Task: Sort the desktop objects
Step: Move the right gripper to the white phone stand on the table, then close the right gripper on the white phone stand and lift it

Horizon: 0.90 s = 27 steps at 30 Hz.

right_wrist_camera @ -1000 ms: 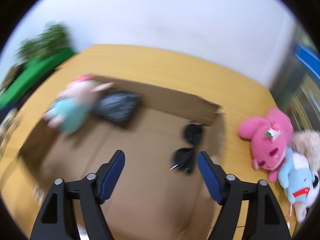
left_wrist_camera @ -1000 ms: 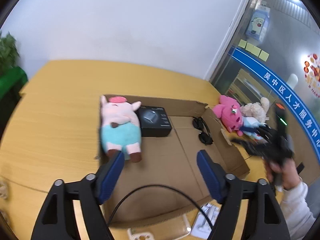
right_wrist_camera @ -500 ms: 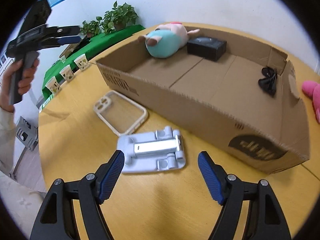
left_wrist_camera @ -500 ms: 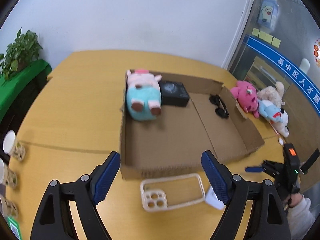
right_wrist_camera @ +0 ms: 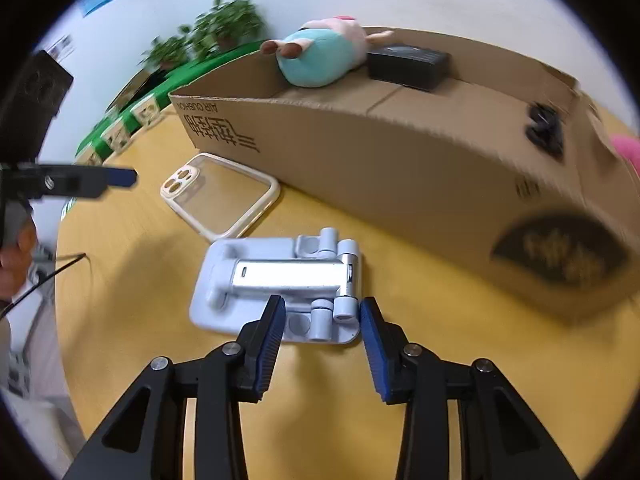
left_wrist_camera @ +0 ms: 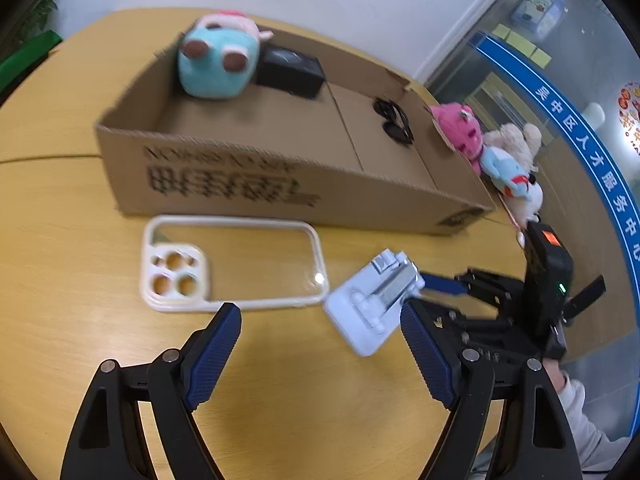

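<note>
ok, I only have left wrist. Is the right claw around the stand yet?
Observer: Right wrist shows the right claw open, its fingers either side of the stand's hinge end, not closed on it.
Operator: Stand folded?
Observer: Flat; its silver arm lies along the base.
Operator: Where's my left claw sitting?
Observer: From the right wrist, the left claw shows side-on, in the air left of the case.
</note>
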### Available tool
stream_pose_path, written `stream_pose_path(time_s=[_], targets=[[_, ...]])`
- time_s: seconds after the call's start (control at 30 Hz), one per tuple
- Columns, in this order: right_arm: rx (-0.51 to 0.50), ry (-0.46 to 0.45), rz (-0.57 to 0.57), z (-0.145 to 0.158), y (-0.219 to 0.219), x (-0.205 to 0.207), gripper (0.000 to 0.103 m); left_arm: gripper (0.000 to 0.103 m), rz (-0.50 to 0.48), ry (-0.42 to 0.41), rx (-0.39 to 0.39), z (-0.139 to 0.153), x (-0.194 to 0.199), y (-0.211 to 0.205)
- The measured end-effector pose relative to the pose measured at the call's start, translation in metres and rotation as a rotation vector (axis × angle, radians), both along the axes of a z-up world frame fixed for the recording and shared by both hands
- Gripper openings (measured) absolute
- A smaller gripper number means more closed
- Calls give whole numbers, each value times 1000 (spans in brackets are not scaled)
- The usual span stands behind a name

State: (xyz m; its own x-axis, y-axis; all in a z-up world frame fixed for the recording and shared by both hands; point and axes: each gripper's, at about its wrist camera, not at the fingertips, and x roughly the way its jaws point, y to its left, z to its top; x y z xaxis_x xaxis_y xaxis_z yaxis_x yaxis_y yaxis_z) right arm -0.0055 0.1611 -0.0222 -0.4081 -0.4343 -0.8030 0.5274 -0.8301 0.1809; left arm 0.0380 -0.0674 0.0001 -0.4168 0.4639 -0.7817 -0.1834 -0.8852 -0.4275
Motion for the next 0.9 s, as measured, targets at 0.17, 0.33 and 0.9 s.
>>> stream_pose_path(time_s=[0.17,0.33,0.9], targets=[[-101,-55,-80,0,4,38,28,69,-64,-36,1,-16,-3,20],[-139,-51,-142,2,14,39,34,62,-133,-92,-37,-37,-5,43],[-80,29,-183,9,-7,57,32,34,-130,-30,-96,-27,14,57]])
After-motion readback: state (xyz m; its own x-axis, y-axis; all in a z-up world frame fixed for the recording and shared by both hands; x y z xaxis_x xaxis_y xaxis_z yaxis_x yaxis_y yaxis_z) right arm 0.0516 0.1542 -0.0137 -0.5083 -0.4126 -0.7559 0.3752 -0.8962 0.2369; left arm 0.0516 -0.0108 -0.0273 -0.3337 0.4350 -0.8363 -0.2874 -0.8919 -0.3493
